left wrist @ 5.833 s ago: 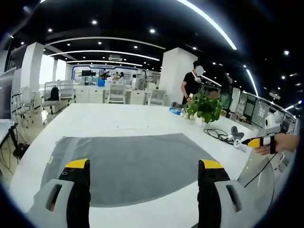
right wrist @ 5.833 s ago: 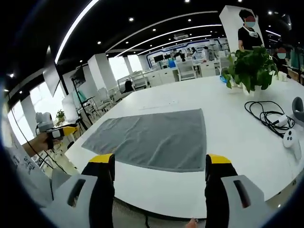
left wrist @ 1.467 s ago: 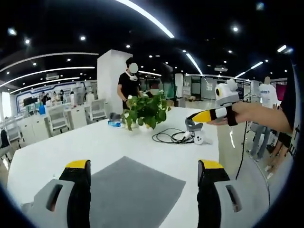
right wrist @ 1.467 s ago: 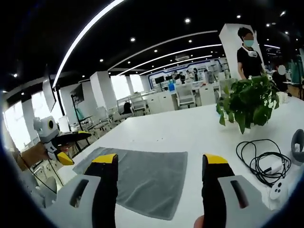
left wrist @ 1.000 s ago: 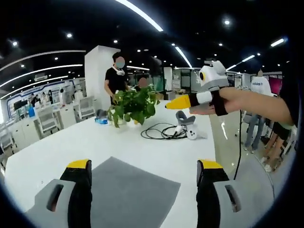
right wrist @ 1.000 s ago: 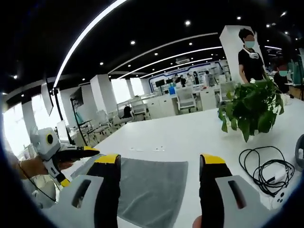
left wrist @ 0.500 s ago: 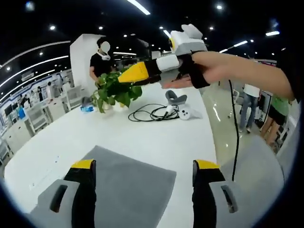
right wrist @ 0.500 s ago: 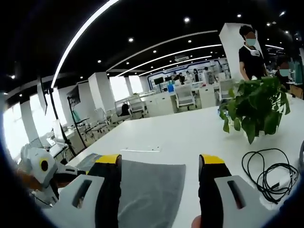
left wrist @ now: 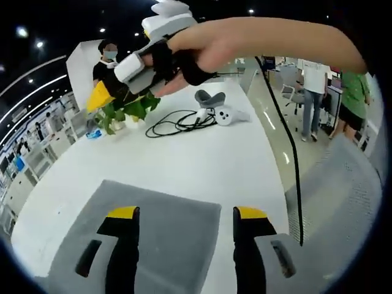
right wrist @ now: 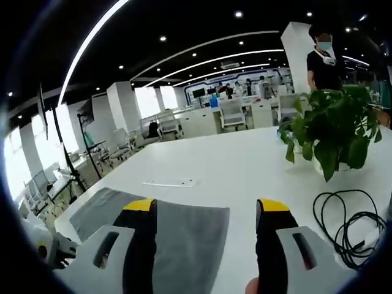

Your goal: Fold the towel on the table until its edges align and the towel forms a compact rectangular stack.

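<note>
Both grippers, left gripper (left wrist: 184, 214) and right gripper (right wrist: 206, 205), hover wide open above the grey towel (left wrist: 165, 220), which lies flat on the table (left wrist: 202, 159). Best to lower onto its near corners evenly before pinching.

Open white table (left wrist: 202, 159) is seen around the flat grey towel (left wrist: 165, 226); its near corner and edges are unobstructed. Beyond the towel, passage is limited by a coiled cable (left wrist: 174, 122), a controller (left wrist: 223, 115) and a plant (right wrist: 331, 138), grouped well apart from the towel. Above the table, the space is crossed by the right gripper (left wrist: 101, 95) and its hand (left wrist: 202, 52).
</note>
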{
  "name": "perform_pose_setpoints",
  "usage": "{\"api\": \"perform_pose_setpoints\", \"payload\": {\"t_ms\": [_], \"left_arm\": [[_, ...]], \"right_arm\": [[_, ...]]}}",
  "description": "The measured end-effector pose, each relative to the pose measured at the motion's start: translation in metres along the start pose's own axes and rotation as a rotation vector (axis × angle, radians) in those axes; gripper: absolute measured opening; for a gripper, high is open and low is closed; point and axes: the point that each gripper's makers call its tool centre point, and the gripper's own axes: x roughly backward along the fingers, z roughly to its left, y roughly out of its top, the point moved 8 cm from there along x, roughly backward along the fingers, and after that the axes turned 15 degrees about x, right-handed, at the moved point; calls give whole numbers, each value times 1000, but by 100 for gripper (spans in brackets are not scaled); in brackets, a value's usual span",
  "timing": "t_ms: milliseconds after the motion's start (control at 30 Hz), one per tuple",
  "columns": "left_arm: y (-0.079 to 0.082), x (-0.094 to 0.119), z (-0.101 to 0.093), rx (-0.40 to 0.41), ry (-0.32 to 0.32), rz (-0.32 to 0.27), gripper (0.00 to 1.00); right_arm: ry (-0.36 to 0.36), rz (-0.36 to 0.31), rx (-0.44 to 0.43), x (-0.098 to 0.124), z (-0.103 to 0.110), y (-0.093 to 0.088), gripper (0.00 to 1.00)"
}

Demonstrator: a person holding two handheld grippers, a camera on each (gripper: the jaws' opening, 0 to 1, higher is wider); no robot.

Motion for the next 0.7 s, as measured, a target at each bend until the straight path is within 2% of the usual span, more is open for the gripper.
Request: {"api": "perform_pose_setpoints", "payload": {"t_ms": [200,367,500,700], "left_arm": [[-9,-16,-4,17,-38,27,56],[-14,-29,-11,28,-110,37,42],[-20,-43,-16,13,-140,77,41],[-29,-57,-18,-19,-147,118,39]], "right_arm": [[17,28,-13,-16,-5,-13,63],[36,68,-3,-31,-6,-22,62],[50,78,-7,-42,-7,-29,61],[88,133,-19,-62,-7,-45,60]]}}
